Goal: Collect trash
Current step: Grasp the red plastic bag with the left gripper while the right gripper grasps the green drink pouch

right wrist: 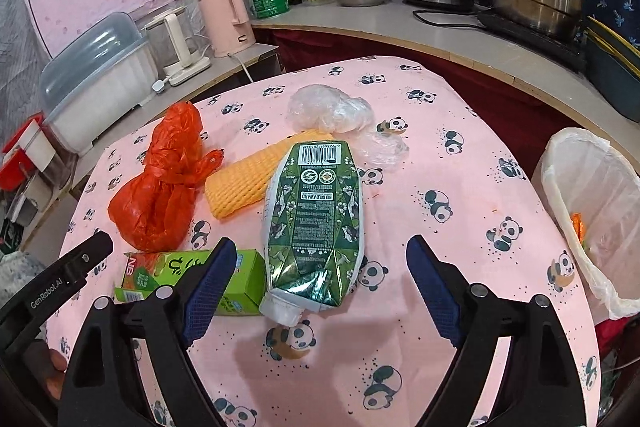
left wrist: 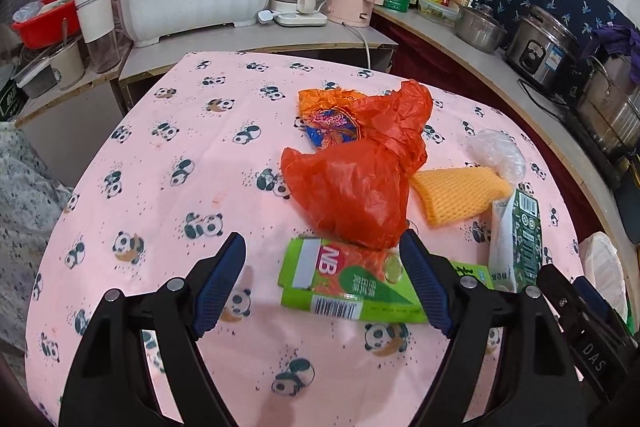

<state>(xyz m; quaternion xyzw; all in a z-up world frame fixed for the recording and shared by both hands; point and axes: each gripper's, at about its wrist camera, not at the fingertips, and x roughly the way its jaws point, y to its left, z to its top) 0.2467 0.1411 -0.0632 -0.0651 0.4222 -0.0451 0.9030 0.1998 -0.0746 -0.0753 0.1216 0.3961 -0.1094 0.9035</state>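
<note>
Two grippers are over the pink panda tablecloth (left wrist: 168, 155), and both stand with their jaws apart and nothing between the pads. Your left gripper (left wrist: 322, 263) frames the near end of the green snack box (left wrist: 348, 283), which lies flat with its barcode toward you; the pads do not press on it. Just behind the box sits the knotted red plastic bag (left wrist: 352, 187), touching its far edge. Your right gripper (right wrist: 316, 267) straddles the crushed green drink carton (right wrist: 316, 215), whose white spout points back at you, and the pads stand clear of it on either side.

Your left view alone shows the orange and blue snack wrapper (left wrist: 332, 119) lying behind the red bag; from your right view the bag hides it. It also shows a red basin (left wrist: 44, 23) and a white cup (left wrist: 94, 11) on the side counter.

Your right view alone gives you the whole bin with the white liner (right wrist: 588, 195) at the table's right edge, with something orange inside; in the left view only a sliver of it shows. It also shows the crumpled clear plastic film (right wrist: 332, 109) as one large wad and a smaller one near it, beyond the yellow foam net sleeve (right wrist: 248, 179) that touches the carton's left side. Your left gripper's arm enters that view at lower left.
</note>
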